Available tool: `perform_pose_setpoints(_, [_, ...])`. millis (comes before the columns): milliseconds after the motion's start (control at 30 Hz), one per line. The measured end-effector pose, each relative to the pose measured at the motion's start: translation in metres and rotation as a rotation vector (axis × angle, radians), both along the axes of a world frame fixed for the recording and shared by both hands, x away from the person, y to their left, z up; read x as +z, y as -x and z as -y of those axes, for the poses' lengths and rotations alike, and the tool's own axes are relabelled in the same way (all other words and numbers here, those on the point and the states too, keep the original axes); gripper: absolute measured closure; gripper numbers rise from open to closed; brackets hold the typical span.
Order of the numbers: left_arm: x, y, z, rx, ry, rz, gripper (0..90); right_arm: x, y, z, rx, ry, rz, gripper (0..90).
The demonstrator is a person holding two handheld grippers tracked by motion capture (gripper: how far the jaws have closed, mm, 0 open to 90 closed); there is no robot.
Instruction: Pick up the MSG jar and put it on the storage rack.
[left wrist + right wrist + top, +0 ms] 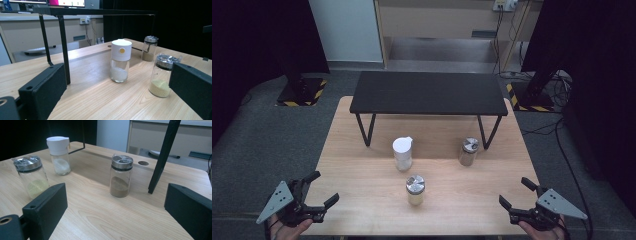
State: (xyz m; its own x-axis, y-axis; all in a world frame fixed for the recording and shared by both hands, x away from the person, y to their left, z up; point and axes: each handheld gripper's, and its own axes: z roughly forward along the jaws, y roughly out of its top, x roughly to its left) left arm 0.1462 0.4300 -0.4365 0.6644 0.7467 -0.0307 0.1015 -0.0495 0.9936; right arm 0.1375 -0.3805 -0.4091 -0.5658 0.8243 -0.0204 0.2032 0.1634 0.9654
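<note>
Grey carpet surrounds a light wooden table [362, 165], and from above a low black shelf [428, 93] on thin legs spans its far half. In front of the shelf stand three jars: a white-capped jar [402, 153] near the middle, a brown-spice jar [469, 151] to its right, and a yellow-grain jar [415, 189] nearest the person. The left gripper [319, 192] hovers at the near left corner and the right gripper [517, 193] at the near right corner, both with jaws spread wide and nothing between them, each well apart from the jars. Looking along the left gripper, its two black jaws frame bare wood; a shelf leg [64, 46] rises just ahead on the left, the white-capped jar [120, 63] stands centre, the yellow-grain jar [163, 77] sits partly behind the right-hand jaw, and the brown-spice jar [149, 48] is farther back. Along the right gripper, the brown-spice jar [121, 175] stands closest, just left of a slanting shelf leg [162, 157]; the yellow-grain jar [32, 176] and white-capped jar [59, 155] stand off to the left.
</note>
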Motion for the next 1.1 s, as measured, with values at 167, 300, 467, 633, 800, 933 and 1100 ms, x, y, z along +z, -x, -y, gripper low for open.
perform_pose_setpoints(167, [0.0005, -0.0001, 0.0008, 0.002, -0.002, -0.002, 0.4, -0.0006, 0.0002, 0.0012, -0.003, -0.007, -0.006, 5.1])
perform_pose_setpoints(300, [0.0004, -0.0001, 0.0005, 0.002, -0.005, -0.006, 0.4, 0.0003, 0.0006, 0.0008, -0.003, -0.004, -0.010, 4.8])
perform_pose_setpoints(467, [0.0006, -0.0002, 0.0003, 0.001, -0.008, -0.008, 0.3, 0.0027, 0.0021, -0.0017, 0.000, 0.012, -0.009, 4.8])
perform_pose_setpoints(633, [0.0002, 0.0001, -0.0005, 0.008, 0.000, -0.019, 0.2, 0.0046, 0.0027, -0.0039, -0.003, 0.025, -0.013, 4.7])
perform_pose_setpoints(800, [0.0004, -0.0015, 0.0002, 0.007, -0.006, -0.027, 0.1, 0.0052, 0.0027, -0.0050, -0.008, 0.032, -0.013, 4.8])
perform_pose_setpoints(933, [0.0008, -0.0018, 0.0010, 0.008, -0.010, -0.028, 0.2, 0.0059, 0.0027, -0.0056, -0.012, 0.033, -0.017, 4.8])
perform_pose_setpoints(1100, [0.0007, -0.0023, 0.0011, 0.008, -0.006, -0.032, 0.2, 0.0068, 0.0029, -0.0067, -0.017, 0.037, -0.023, 4.9])
